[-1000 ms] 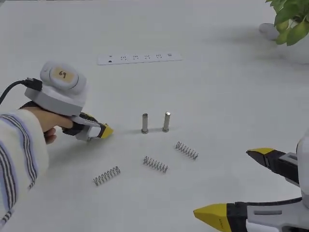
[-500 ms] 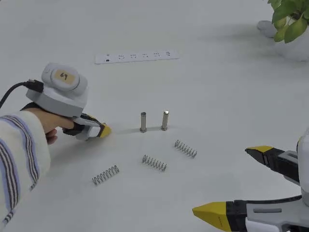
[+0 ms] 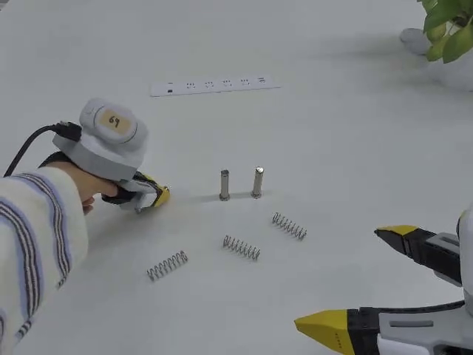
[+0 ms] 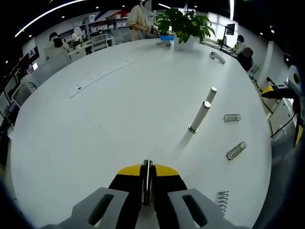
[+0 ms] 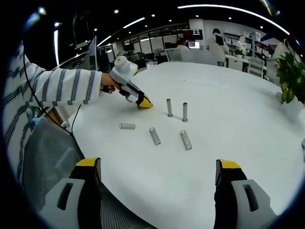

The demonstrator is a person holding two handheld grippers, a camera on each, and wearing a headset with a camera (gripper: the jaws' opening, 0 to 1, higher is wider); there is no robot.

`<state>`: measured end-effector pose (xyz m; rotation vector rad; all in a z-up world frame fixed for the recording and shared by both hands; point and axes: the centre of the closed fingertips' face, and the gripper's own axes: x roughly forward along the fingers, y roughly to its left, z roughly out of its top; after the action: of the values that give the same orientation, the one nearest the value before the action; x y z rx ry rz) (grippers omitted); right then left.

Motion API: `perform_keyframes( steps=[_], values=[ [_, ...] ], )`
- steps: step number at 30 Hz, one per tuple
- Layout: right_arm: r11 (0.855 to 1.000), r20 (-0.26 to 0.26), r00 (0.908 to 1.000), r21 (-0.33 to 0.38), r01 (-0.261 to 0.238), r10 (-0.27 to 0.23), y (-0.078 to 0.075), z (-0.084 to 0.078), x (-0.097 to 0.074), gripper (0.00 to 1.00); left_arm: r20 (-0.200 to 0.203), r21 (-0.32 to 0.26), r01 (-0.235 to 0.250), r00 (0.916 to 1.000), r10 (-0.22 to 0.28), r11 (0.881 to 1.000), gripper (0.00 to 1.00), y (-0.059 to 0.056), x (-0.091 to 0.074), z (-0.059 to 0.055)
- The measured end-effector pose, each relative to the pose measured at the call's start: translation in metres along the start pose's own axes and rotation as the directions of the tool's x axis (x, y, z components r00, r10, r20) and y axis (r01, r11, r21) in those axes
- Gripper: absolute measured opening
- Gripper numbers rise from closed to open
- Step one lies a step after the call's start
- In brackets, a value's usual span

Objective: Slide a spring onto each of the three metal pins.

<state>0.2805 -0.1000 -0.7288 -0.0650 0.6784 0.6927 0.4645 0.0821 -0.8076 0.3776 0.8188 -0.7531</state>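
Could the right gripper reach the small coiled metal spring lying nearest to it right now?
Probably yes: the right gripper stands open, and only bare white table lies between it and that small coiled metal spring, with nothing blocking the way.

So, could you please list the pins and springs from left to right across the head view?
In order: left spring → left pin → right pin → right spring; the middle spring overlaps both pins.

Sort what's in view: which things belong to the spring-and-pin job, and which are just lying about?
Part of the job: two upright pins; a third pin clamped in the left gripper; three springs lying loose on the table; the open right gripper.

Just lying about: power strip; potted plant.
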Motion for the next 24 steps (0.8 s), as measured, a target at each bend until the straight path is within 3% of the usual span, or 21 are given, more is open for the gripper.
perform_keyframes(
  steps=[3, 14, 24],
  values=[
    [1.0, 0.008, 0.9999, 0.006, -0.009, 0.009, 0.001, 0.001, 0.0, 0.98, 0.012, 0.024, -0.011, 0.9999, 0.01, 1.0, 0.0, 0.001, 0.0, 0.001],
    [1.0, 0.041, 0.9991, 0.027, -0.006, 0.005, 0.0, 0.006, -0.001, 0.96, -0.005, 0.016, -0.032, 0.9995, 0.032, 0.999, 0.0, 0.0, -0.007, -0.002],
    [1.0, 0.042, 0.999, 0.015, -0.014, 0.013, 0.004, 0.007, 0.002, 0.97, 0.031, 0.016, -0.037, 0.9988, 0.037, 0.999, 0.0, 0.002, -0.025, 0.006]
  ],
)
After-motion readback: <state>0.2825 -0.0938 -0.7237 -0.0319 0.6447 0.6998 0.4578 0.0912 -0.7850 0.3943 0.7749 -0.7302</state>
